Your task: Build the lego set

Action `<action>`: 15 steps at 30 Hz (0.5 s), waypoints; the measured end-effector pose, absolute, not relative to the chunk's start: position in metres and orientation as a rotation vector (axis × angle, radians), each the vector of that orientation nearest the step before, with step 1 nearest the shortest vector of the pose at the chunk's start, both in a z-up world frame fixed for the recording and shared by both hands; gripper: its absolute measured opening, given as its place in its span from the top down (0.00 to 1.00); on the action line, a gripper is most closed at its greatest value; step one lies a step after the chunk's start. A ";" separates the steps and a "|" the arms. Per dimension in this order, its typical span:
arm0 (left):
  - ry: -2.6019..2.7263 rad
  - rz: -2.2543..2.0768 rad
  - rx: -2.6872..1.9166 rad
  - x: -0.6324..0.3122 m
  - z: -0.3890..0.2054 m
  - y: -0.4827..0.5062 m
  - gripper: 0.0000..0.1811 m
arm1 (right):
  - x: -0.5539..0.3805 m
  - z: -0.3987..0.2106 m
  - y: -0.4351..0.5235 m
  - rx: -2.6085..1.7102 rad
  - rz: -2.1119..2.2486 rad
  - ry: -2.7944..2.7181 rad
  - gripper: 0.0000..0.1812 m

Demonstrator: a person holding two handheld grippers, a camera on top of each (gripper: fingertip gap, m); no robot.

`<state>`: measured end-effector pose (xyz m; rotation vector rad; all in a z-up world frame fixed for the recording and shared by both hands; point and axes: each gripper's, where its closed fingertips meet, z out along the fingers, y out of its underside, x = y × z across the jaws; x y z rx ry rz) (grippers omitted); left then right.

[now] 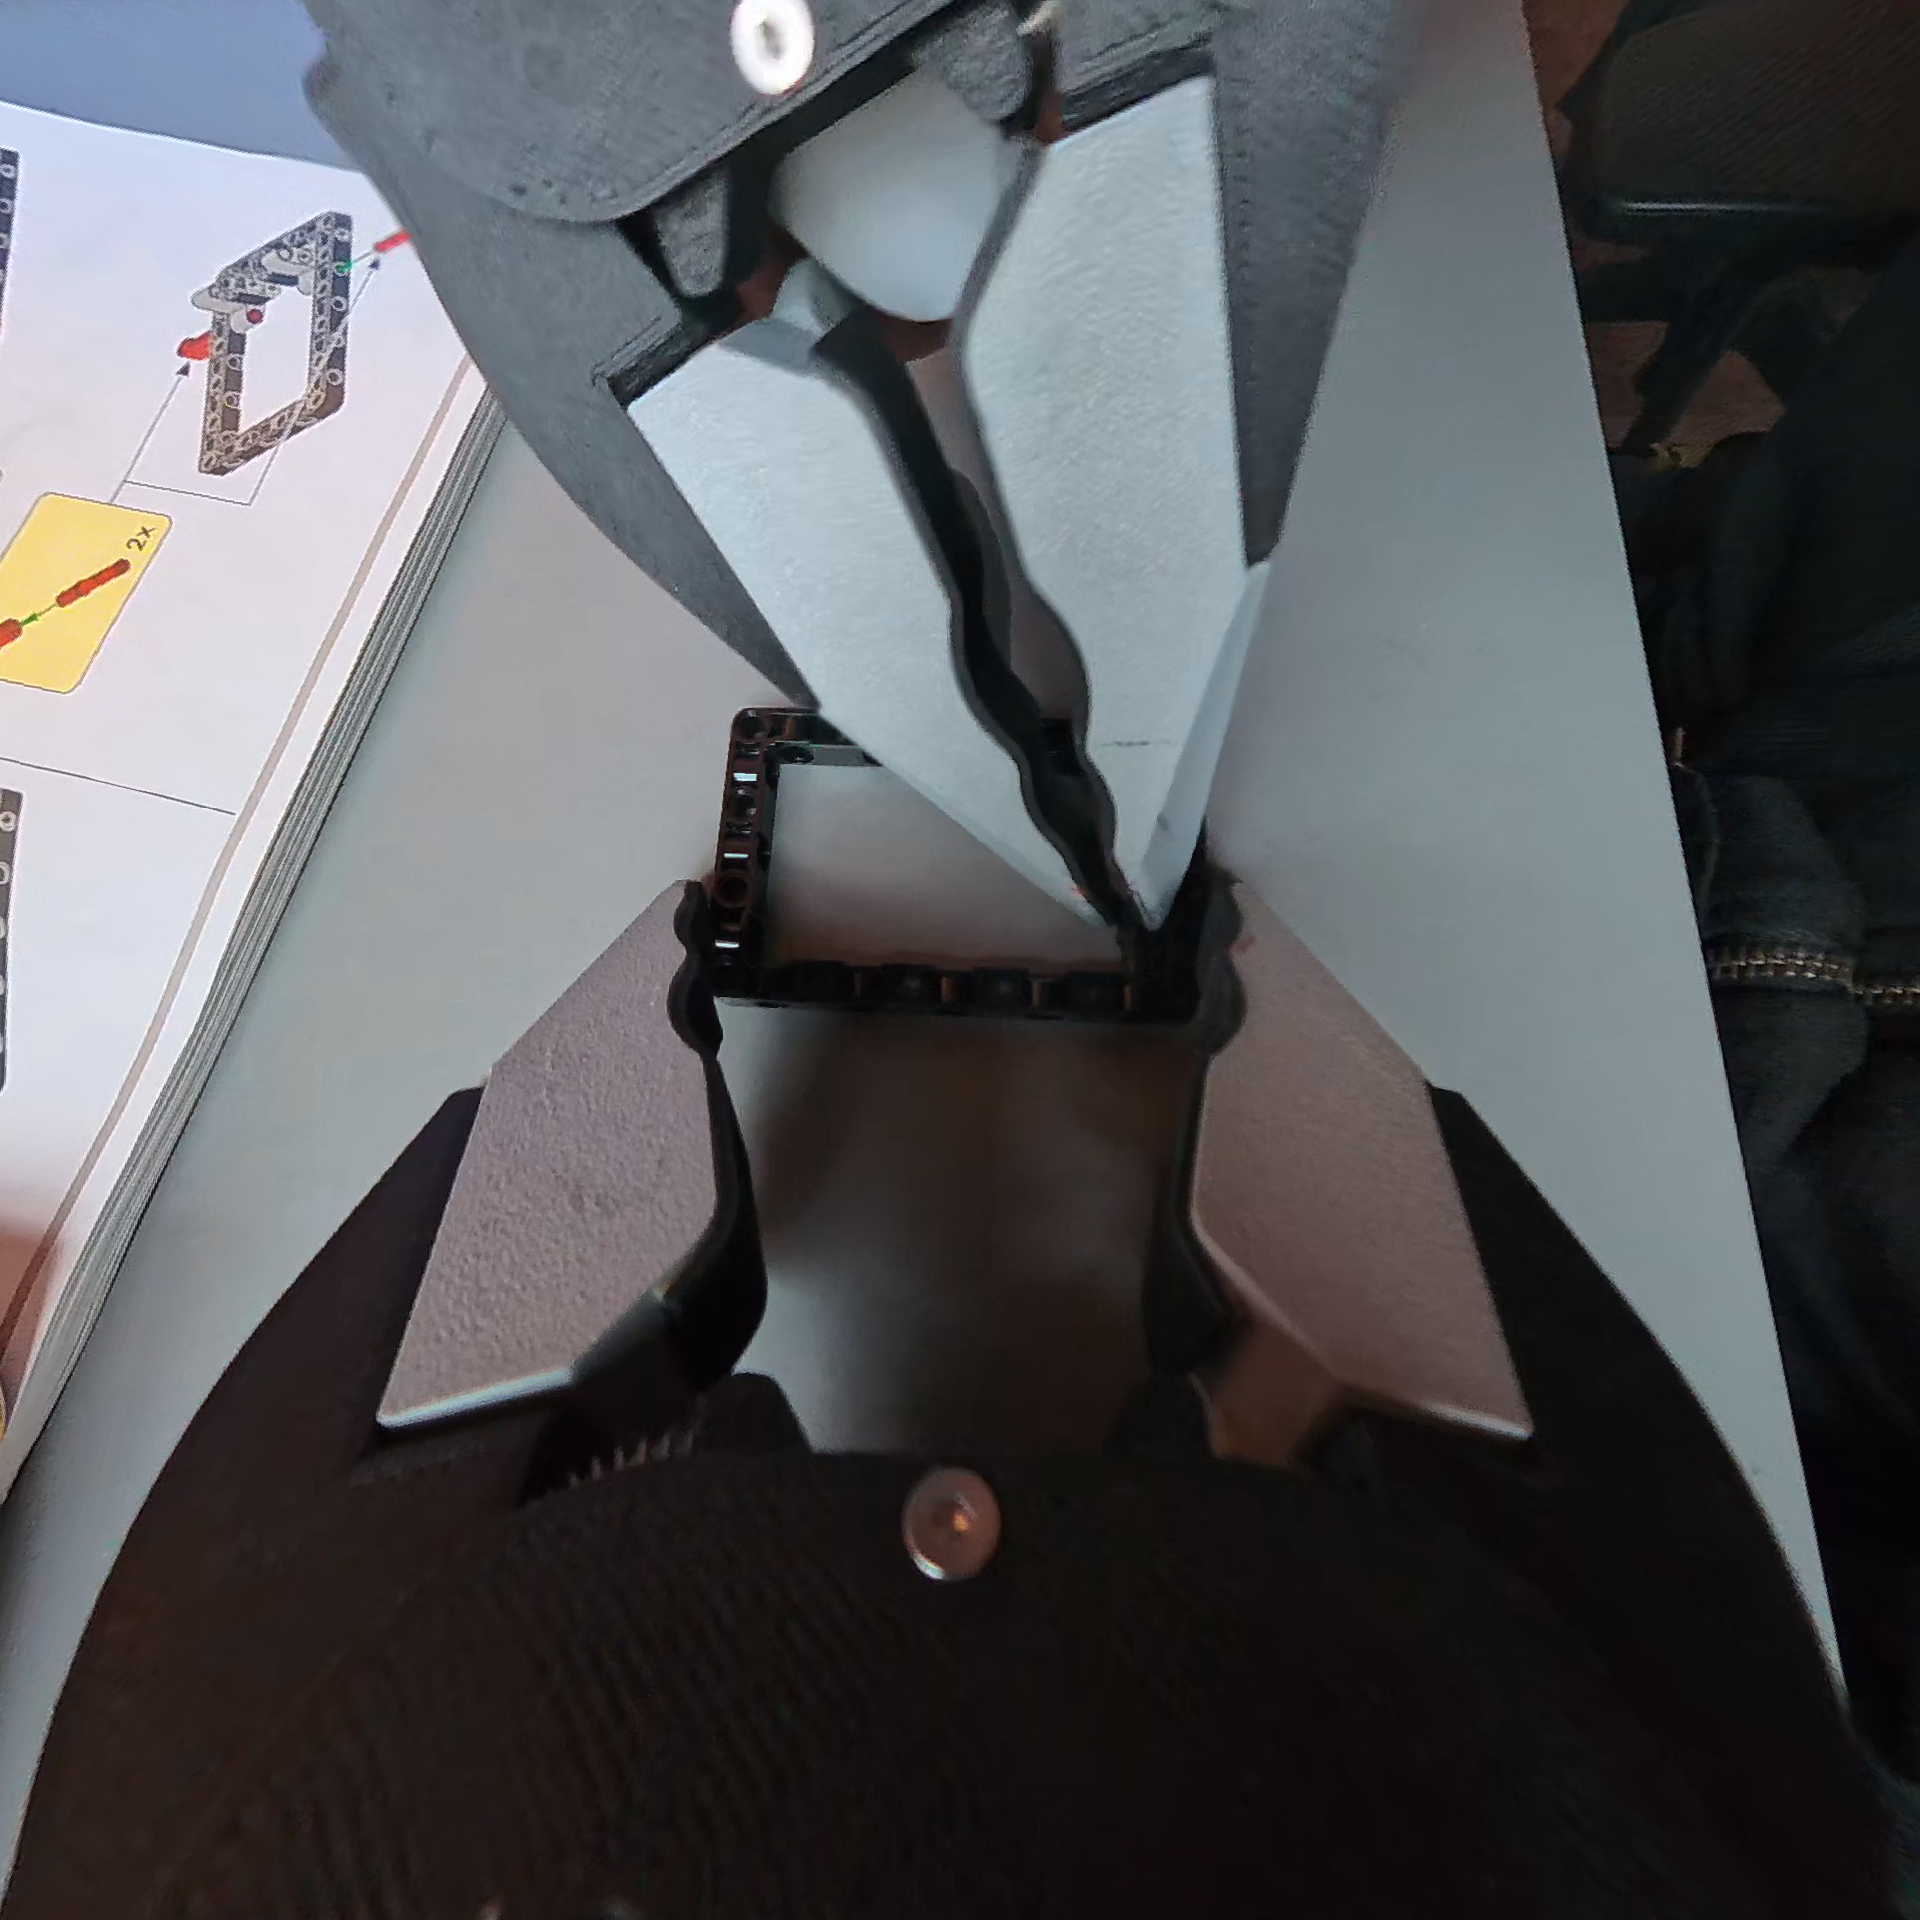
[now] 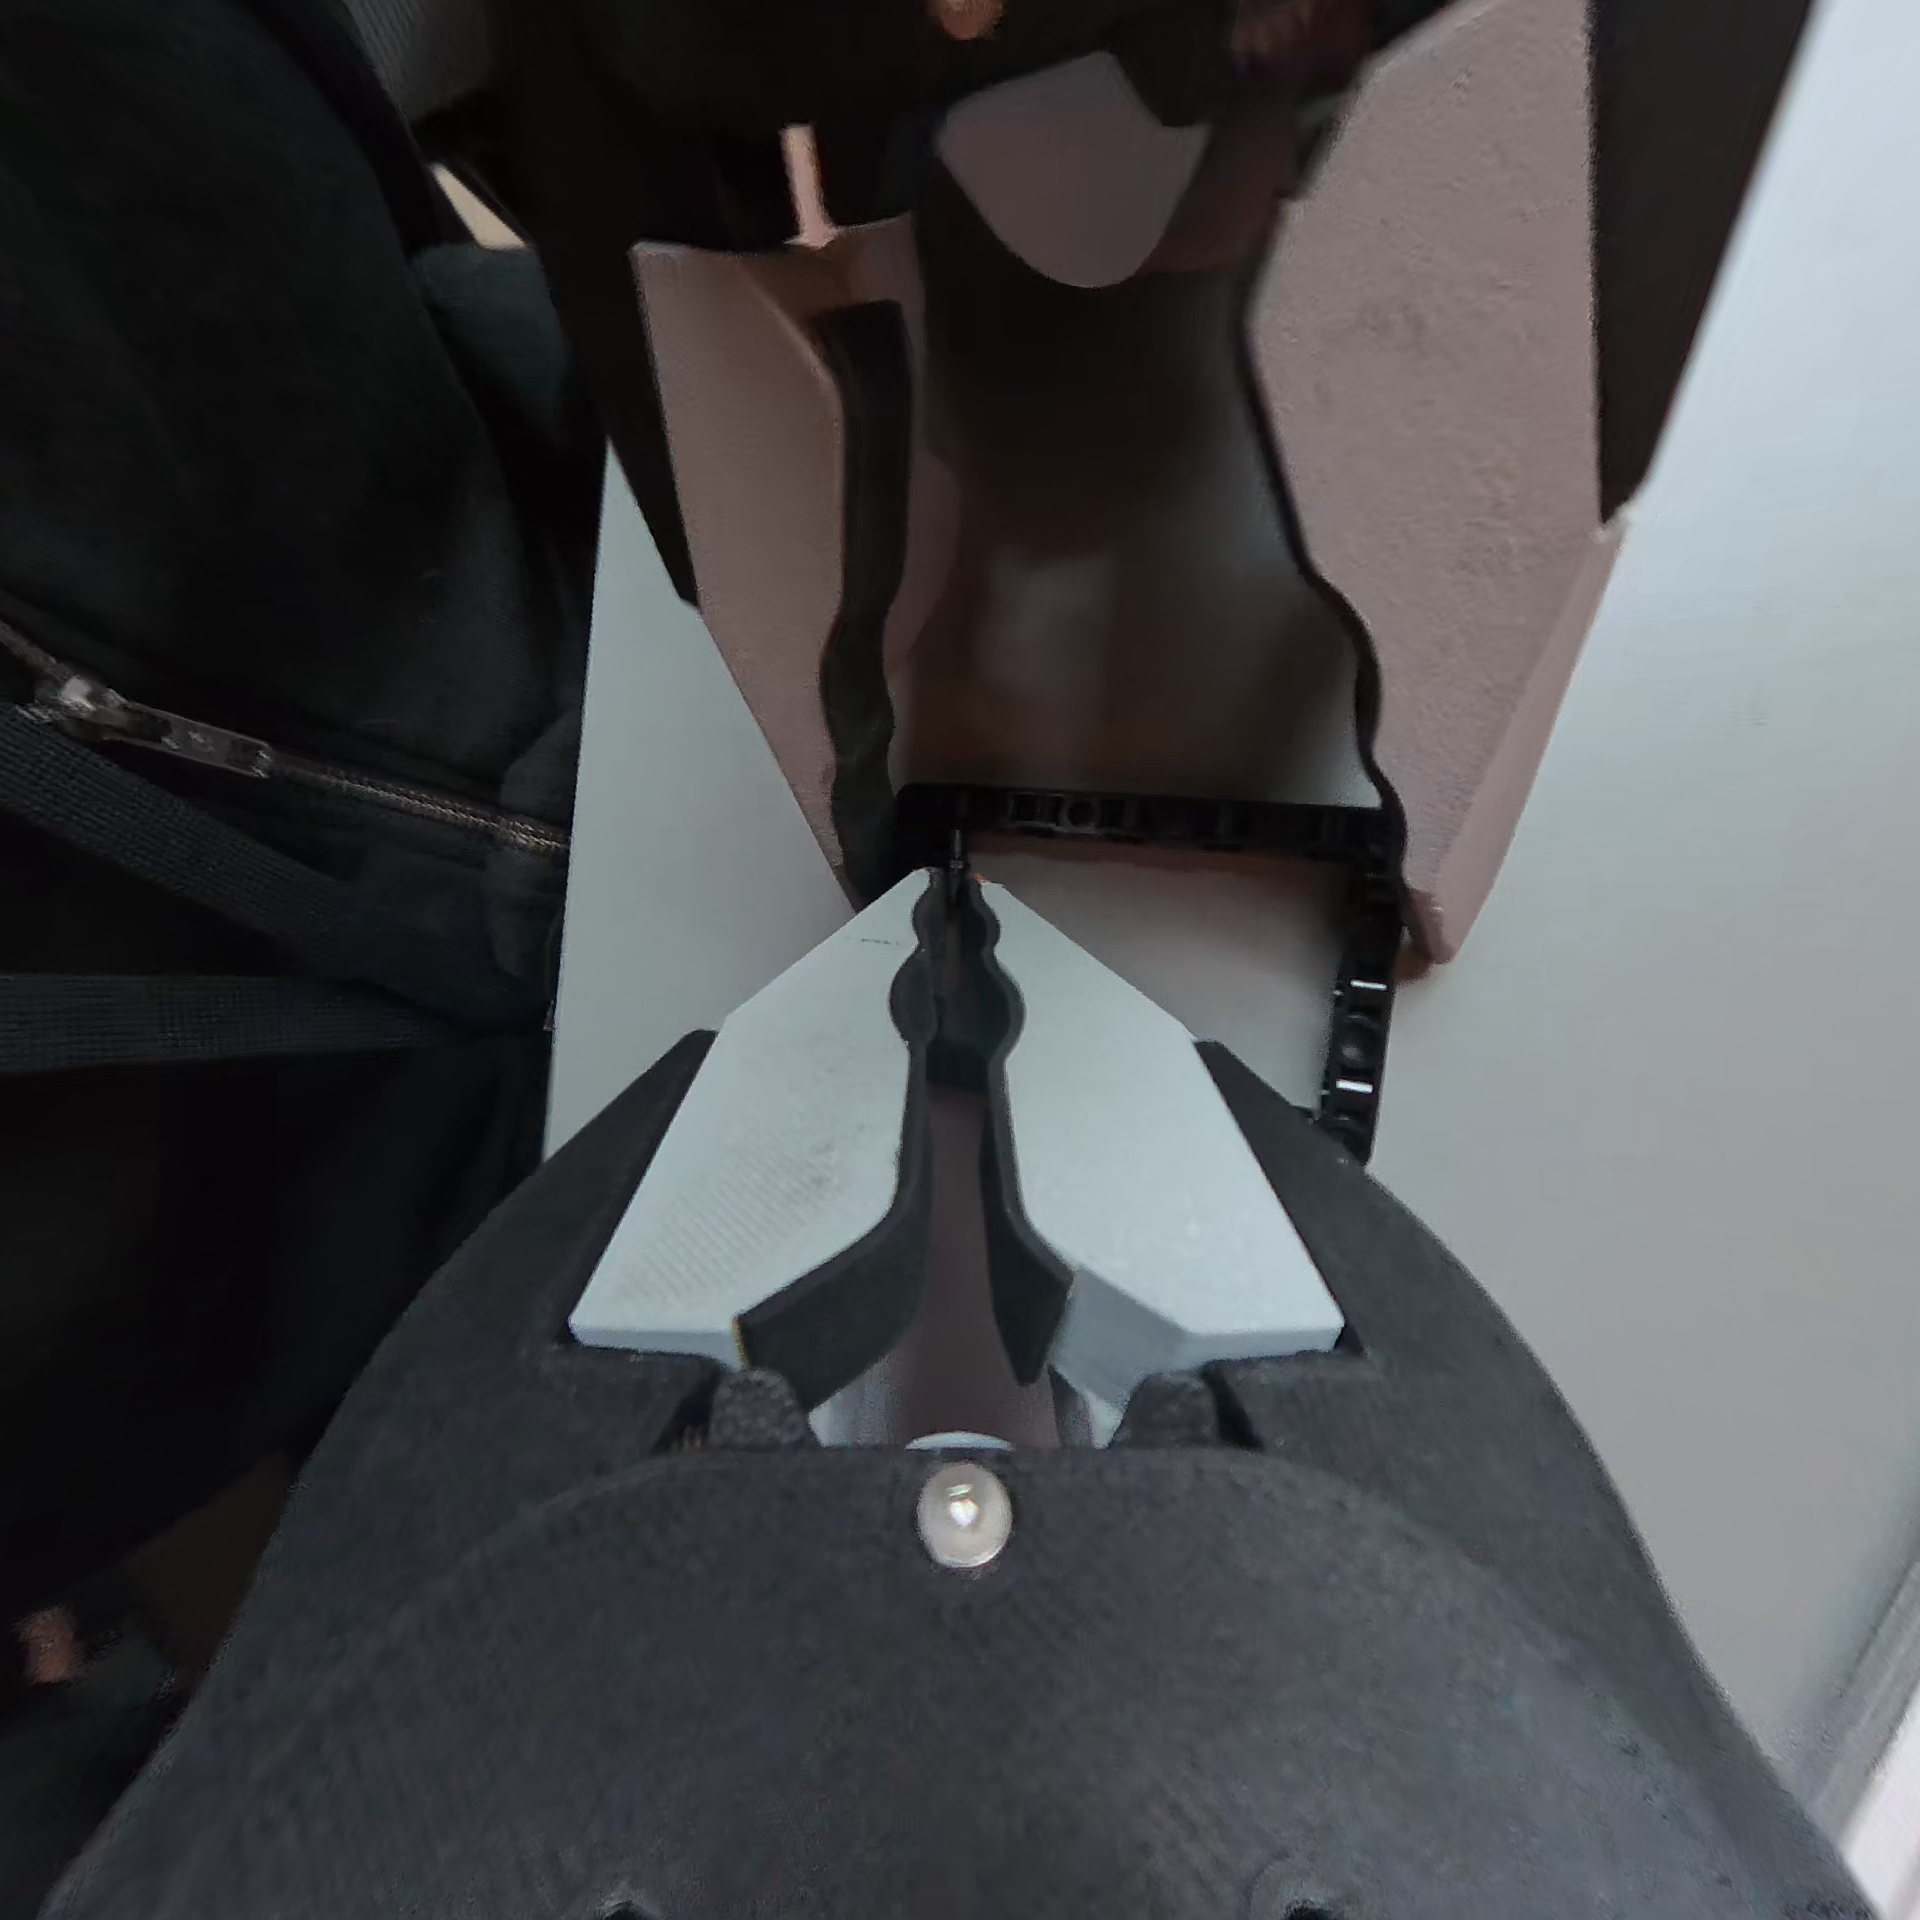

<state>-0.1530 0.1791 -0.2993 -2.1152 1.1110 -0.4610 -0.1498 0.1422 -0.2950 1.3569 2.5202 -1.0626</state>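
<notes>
A black square Lego Technic frame [image 1: 914, 987] is held across its width between my left gripper's [image 1: 954, 935] two fingers, just above the white table [image 1: 1434, 727]. My right gripper [image 1: 1127, 916] comes from the far side with its jaws shut. Its tips press at the frame's right corner. A small pin, mostly hidden, shows a speck of red at the tips [image 1: 1081, 891]. In the right wrist view, my right gripper [image 2: 951, 883] touches the frame [image 2: 1132, 810] at its left corner, and the left gripper [image 2: 1143, 899] holds the frame from beyond.
An open instruction booklet [image 1: 156, 499] lies on the table at the left. The table's edge runs close on the right, with a dark bag with a zipper [image 1: 1818, 966] beyond it. The bag also shows in the right wrist view [image 2: 260, 748].
</notes>
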 end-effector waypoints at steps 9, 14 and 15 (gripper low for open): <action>1.106 -0.451 -2.112 -0.153 -0.299 0.180 0.49 | -0.153 -0.293 0.139 1.476 -1.206 2.223 1.00; 1.095 -0.453 -2.118 -0.154 -0.299 0.181 0.49 | -0.157 -0.293 0.139 1.406 -1.168 2.398 1.00; 1.090 -0.448 -2.119 -0.155 -0.299 0.182 0.49 | -0.157 -0.293 0.140 1.411 -1.197 2.398 1.00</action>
